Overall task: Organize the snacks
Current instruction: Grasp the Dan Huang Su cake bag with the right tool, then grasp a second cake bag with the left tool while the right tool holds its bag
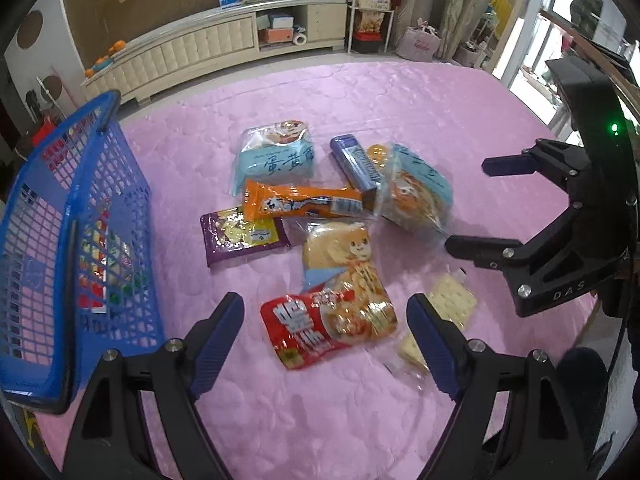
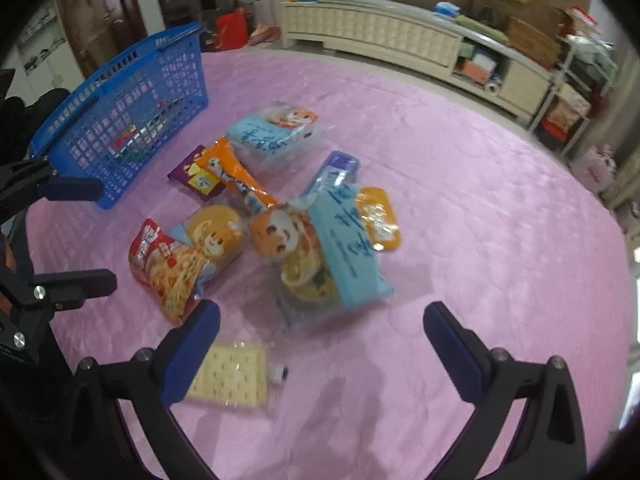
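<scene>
Several snack packs lie in a loose pile on the pink quilt [image 1: 320,420]. My left gripper [image 1: 326,332] is open, hovering just above a red noodle pack [image 1: 326,322]. A cracker pack [image 1: 448,308] lies by its right finger. My right gripper [image 2: 320,340] is open and empty above the quilt, near a light blue cake pack [image 2: 344,240]; it also shows in the left wrist view [image 1: 468,208]. An orange tube pack [image 1: 304,202], a purple pack [image 1: 240,236] and a blue stick pack [image 1: 354,160] lie further off. The blue basket [image 1: 52,216] stands at the left.
The basket [image 2: 132,112] holds at least one colourful pack behind its mesh. A cream low cabinet [image 1: 208,44] and shelves stand beyond the quilt's far edge. The left gripper shows at the left edge of the right wrist view [image 2: 86,236].
</scene>
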{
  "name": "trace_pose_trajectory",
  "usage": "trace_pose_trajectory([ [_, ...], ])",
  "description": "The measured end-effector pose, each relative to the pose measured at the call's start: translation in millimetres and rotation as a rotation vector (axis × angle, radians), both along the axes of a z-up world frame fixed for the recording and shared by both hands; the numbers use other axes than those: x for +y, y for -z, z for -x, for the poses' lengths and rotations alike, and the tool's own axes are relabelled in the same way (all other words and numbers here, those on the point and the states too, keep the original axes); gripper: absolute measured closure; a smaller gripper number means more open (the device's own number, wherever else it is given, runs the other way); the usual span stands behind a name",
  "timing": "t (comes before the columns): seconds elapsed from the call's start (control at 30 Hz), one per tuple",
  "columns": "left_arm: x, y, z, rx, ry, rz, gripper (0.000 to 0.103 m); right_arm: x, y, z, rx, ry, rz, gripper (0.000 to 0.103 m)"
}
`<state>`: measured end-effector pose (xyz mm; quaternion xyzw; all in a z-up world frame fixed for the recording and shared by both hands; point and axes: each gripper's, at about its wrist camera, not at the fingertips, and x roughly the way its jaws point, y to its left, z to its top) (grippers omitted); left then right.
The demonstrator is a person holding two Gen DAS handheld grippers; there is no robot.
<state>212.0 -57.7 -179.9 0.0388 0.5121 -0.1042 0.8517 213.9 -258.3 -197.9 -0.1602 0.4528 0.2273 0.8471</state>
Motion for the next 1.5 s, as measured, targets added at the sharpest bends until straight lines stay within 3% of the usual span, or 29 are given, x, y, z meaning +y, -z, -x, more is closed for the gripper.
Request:
trace_pose_trajectory([
  [0.27, -7, 10, -11, 0.005, 0.036, -0.036, 0.021, 7, 14, -28, -0.018, -0.057, 0.015, 0.001],
  [0.3, -7, 11, -12, 0.011, 0.034, -0.033, 0.021, 8, 18, -31, -0.006, -0.062, 0.016, 0.005],
  [0.33, -6, 12, -13, 0.018, 0.028, -0.031, 0.021, 7, 22, -34, 0.012, -0.071, 0.003, 0.019],
  [0.37, -5, 12, -13, 0.021, 0.022, -0.03, 0.021, 7, 25, -35, 0.028, -0.081, -0.007, 0.025],
  [0.5, -1, 14, -12, 0.024, 0.001, -0.024, 0.021, 6, 25, -27, -0.01, -0.073, -0.015, 0.031],
  [0.6, 2, 14, -12, 0.024, -0.009, -0.009, 0.021, 5, 22, -19, 0.003, -0.014, -0.007, 0.031],
  [0.8, 0, -3, -16, -0.007, 0.006, -0.017, 0.021, 3, -8, 6, -0.067, 0.105, -0.067, 0.031],
  [1.0, -7, -15, -34, -0.032, 0.029, -0.06, 0.021, 4, -29, -4, -0.106, 0.224, -0.076, 0.031],
  [1.1, -11, -20, -50, -0.035, 0.04, -0.092, 0.021, -5, -37, -20, -0.101, 0.308, -0.141, 0.031],
  [1.37, -13, -21, -116, 0.029, 0.045, -0.146, 0.021, -20, -40, -59, -0.083, 0.429, -0.209, 0.031],
  [1.5, -8, -12, -141, 0.091, 0.018, -0.123, 0.021, -20, -38, -73, -0.079, 0.439, -0.227, 0.031],
])
